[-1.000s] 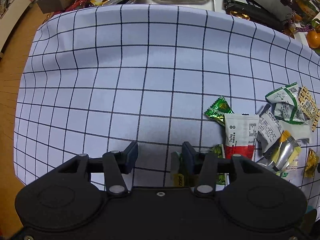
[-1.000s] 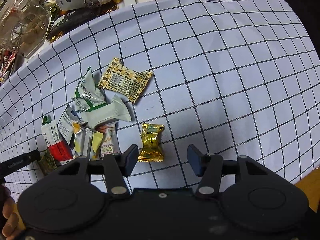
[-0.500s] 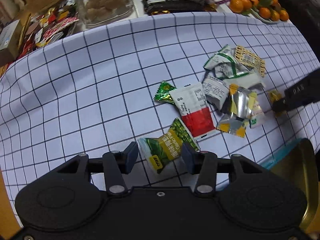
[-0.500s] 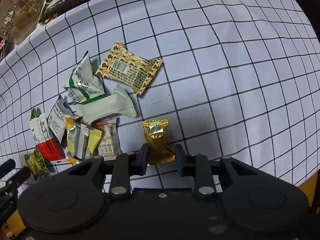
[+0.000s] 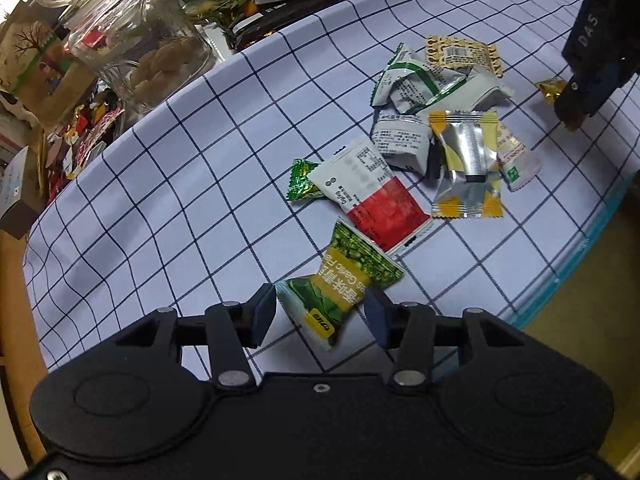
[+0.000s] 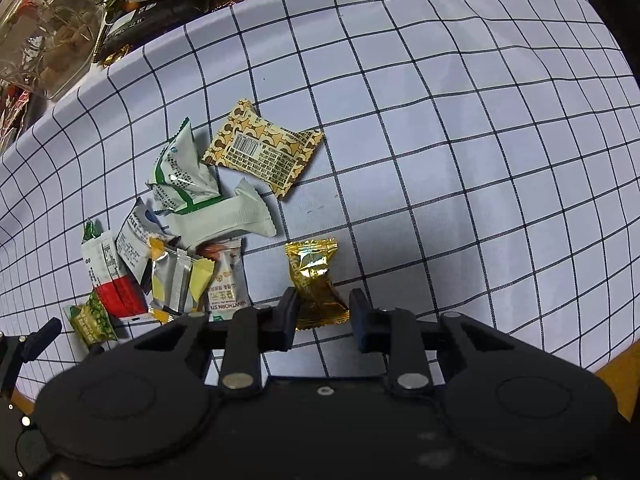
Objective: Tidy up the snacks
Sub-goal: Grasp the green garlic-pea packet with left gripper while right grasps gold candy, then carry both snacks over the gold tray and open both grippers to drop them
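Our right claw (image 6: 323, 316) points down at the checked cloth (image 6: 460, 160) with its jaws drawn in on the gold candy (image 6: 316, 284); they have just been closing, and both pads sit against the wrapper's lower end while its top fans out ahead of the fingers. The candy lies by itself, just right of the heap.

Our left claw (image 5: 320, 314) stands wide, its jaws having just been opening a little further. The green pea packet (image 5: 344, 280) lies between the pads, tilted, its yellow-labelled end toward us. The left pad is at the packet's edge, the right pad clear of it, so we grip nothing there.

Beyond the pea packet, touching its far end, lies the red-and-white sachet (image 5: 370, 196), with a small green packet (image 5: 300, 180) tucked behind its left side. Further out sit the silver-and-yellow wrapper (image 5: 466, 168), the white packets with green stripes (image 5: 416, 84) and the brown patterned packet (image 5: 460, 54). A glass jar (image 5: 136, 40) stands off the cloth at the far left.
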`<state>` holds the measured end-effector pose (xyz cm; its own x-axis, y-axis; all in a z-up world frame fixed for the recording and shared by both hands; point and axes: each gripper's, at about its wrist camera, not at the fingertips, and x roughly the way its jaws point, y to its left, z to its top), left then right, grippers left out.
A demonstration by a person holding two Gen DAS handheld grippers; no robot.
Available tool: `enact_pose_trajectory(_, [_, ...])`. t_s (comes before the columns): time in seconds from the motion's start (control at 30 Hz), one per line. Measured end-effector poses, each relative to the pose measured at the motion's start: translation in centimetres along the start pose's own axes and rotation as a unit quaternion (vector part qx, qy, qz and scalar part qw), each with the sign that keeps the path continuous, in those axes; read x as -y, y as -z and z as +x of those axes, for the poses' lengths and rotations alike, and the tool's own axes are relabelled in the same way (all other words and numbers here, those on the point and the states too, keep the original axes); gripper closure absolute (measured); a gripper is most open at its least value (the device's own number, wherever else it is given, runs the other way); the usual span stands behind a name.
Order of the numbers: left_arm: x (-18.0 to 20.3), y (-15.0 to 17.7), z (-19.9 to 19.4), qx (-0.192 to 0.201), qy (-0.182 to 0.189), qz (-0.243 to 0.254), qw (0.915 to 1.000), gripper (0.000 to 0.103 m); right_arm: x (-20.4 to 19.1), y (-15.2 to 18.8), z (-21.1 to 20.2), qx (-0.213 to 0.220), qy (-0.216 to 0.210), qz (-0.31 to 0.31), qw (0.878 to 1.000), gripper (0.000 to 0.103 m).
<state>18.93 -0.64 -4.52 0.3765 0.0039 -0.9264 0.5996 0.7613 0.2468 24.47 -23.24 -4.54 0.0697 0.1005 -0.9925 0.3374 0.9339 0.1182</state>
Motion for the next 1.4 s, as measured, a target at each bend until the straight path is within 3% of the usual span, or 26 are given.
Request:
enact_pose_trajectory(0.23, [-0.3, -1.8, 1.9, -0.02, -0.005, -0.036, 0.9991, 0.045, 0.6, 0.0, -0.2, -0.004, -0.01, 0.001, 1.0, 0.076])
enact_pose_trajectory(0.37, [-1.2, -2.7, 2.7, -0.034, 0.012, -0.082, 0.996, 0.045, 0.5, 0.0, -0.4, -0.003, -0.012, -0.002, 1.0, 0.076])
enact_pose_trajectory(0.53, [-2.9, -3.1, 3.3, -0.061, 0.051, -0.152, 0.9852, 0.052, 0.8, -0.1, -1.0, -0.001, -0.028, -0.003, 1.0, 0.076])
enact_pose_trajectory(0.73, [-3.8, -3.1, 2.2, -0.071, 0.026, -0.203, 0.9764, 0.061, 1.3, 0.3, -2.1, 0.008, -0.043, -0.004, 0.999, 0.076])
enact_pose_trajectory(0.87, [-4.2, -3.0, -0.2, -0.054, 0.042, -0.234, 0.9699, 0.061, 1.1, 1.0, -3.1, 0.029, -0.048, -0.019, 0.998, 0.076])
enact_pose_trajectory(1.07, [-3.1, -0.4, -4.1, -0.036, 0.075, -0.266, 0.9603, 0.061, 0.5, 2.6, -5.4, 0.092, -0.047, -0.04, 0.994, 0.076])
enact_pose_trajectory(1.17, [-1.8, 1.0, -5.8, -0.018, 0.074, -0.275, 0.9584, 0.061, 0.9, 3.9, -6.5, 0.113, -0.06, -0.044, 0.991, 0.076])
enact_pose_trajectory(1.4, [2.6, 6.4, -7.3, -0.025, 0.096, -0.278, 0.9554, 0.061, 2.4, 10.5, -8.6, 0.147, -0.092, -0.042, 0.984, 0.076])
